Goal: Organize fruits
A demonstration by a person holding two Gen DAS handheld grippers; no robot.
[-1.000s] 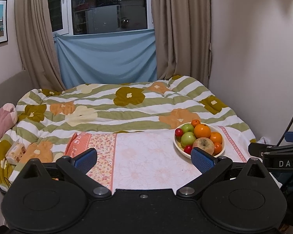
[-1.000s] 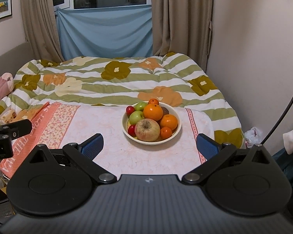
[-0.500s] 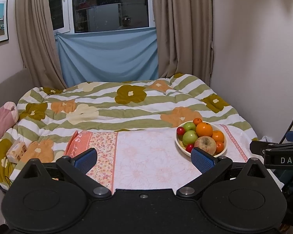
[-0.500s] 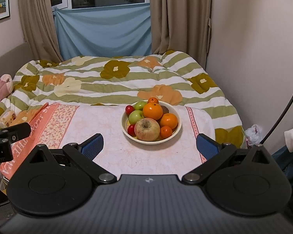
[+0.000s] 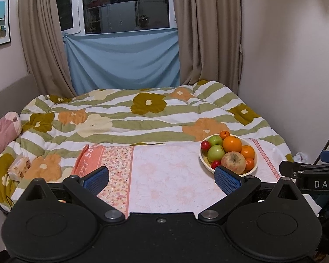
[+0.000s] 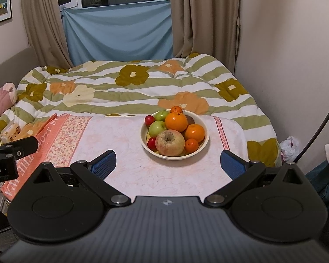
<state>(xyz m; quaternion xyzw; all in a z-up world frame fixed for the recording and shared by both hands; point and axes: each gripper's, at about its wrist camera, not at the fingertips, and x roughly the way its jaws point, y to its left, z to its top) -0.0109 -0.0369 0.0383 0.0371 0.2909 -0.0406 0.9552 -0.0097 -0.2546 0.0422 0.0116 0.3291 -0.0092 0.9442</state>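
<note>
Lettering "DAS" shows in white on the right gripper (image 5: 309,171) as seen from the left wrist; "ot.AI" shows on the left gripper (image 6: 13,151) from the right wrist. Both stand wide apart, holding nothing. Orange cloth (image 6: 30,153) bears partly readable capitals. Fruit bowl (image 6: 199,148) sits on the pale floral tablecloth (image 6: 129,144), ahead of the right gripper.

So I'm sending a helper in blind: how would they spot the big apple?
On the pink cloth at the foot of the bed sits a cream bowl of fruit. The big apple lies at its near edge, the largest piece, dull red-yellow with a brown stem dimple.
</note>
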